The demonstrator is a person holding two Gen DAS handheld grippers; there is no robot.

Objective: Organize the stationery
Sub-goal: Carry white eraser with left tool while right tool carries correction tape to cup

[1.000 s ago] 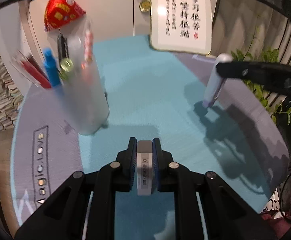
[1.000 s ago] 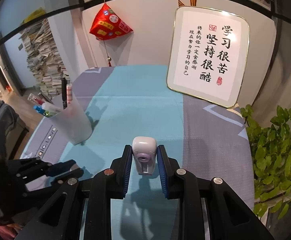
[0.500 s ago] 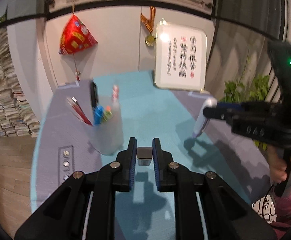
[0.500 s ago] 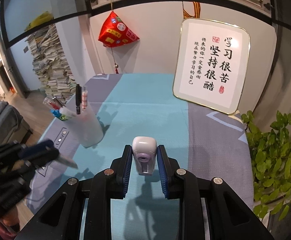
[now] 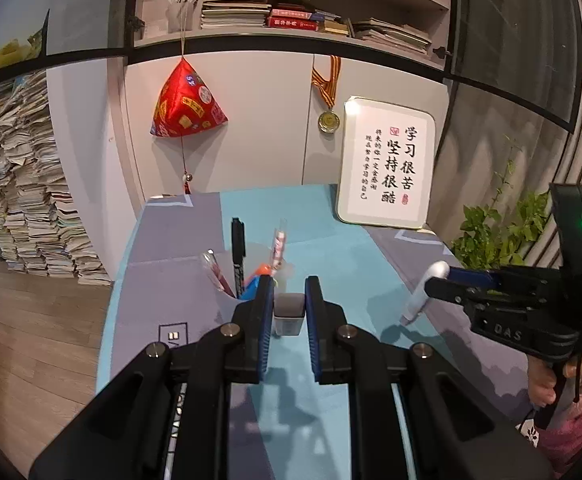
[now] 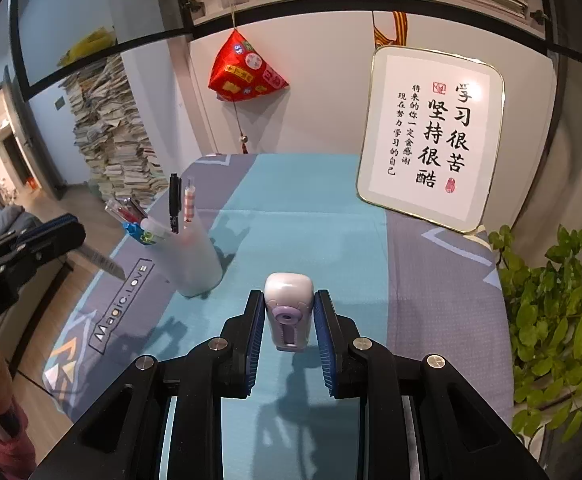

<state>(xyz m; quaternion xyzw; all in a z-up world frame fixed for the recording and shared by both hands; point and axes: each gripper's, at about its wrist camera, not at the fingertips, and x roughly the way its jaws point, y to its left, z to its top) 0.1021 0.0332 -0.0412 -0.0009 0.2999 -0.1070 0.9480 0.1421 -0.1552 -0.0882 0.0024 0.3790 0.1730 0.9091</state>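
the left tongs (image 5: 287,312) hold a small grey-and-white eraser-like block (image 5: 289,314) between the blue pads; in the left wrist view a sliver of gap shows on either side of it, so whether the pads press on it i cannot tell. the block sits above the bench (image 5: 331,248), in front of the translucent pen cup (image 6: 189,252). the cup stands upright on the teal-and-grey cloth, near the bench's left edge, with a black marker (image 5: 238,258), a pink striped pen (image 5: 278,248), red pens and a blue one sticking out.

the right tongs (image 6: 287,320) are closed on a white and lilac correction-tape case (image 6: 289,308), held in the air over the teal strip (seen from the left wrist view it tilts, nose down, clear of the cloth). it is well apart from the cup.

a framed calligraphy card (image 6: 431,136) leans against the wall at the bench's far right, with a leafy plant (image 6: 551,312) beside the bench.
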